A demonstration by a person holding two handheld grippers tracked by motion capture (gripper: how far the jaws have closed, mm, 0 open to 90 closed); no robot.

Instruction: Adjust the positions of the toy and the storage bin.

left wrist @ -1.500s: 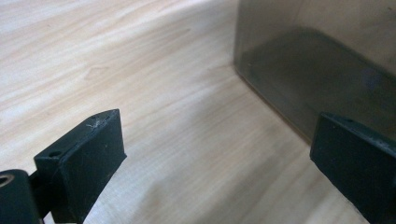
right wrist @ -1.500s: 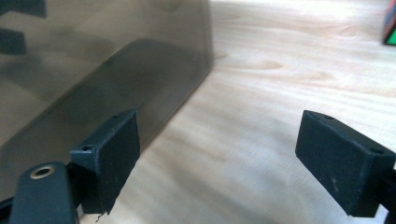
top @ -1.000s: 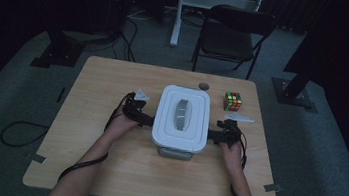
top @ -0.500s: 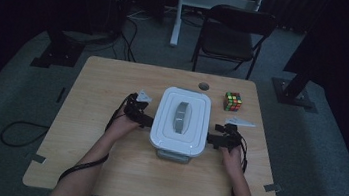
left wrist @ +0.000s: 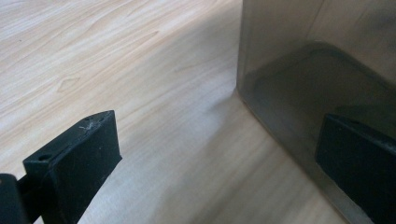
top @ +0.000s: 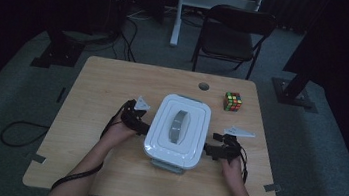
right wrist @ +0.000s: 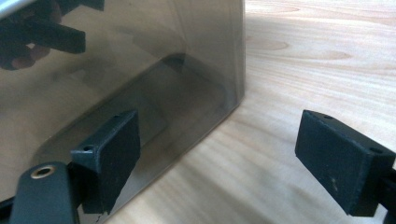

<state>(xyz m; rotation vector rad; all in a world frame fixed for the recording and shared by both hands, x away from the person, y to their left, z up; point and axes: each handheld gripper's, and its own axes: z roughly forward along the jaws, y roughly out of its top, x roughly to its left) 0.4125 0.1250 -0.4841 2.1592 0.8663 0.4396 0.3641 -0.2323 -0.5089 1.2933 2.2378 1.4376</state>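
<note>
Pale wood makes the table (top: 113,90), and on it, a little toward the person's side of the middle, stands the white-lidded container (top: 177,131). Its long axis runs from the person away to the far edge, slightly turned, and the grey handle strip (top: 177,125) on the lid lies along the same line. The near short end with its grey latch (top: 167,165) is well back from the table's near edge.

The left gripper (top: 142,126) is just beside the container's left wall, and the right gripper (top: 209,151) is just beside the right wall. In the left gripper view its jaws stand wide apart, holding nothing, with the smoky clear wall (left wrist: 299,70) near the right jaw. In the right gripper view the jaws are also spread and empty, the container's corner (right wrist: 236,60) between them.

Free table surface lies to the left and behind the container. At the far right, well apart, sits a colour cube (top: 232,101), and a round hole (top: 203,86) is in the tabletop near the far edge. No writing can be read anywhere.
</note>
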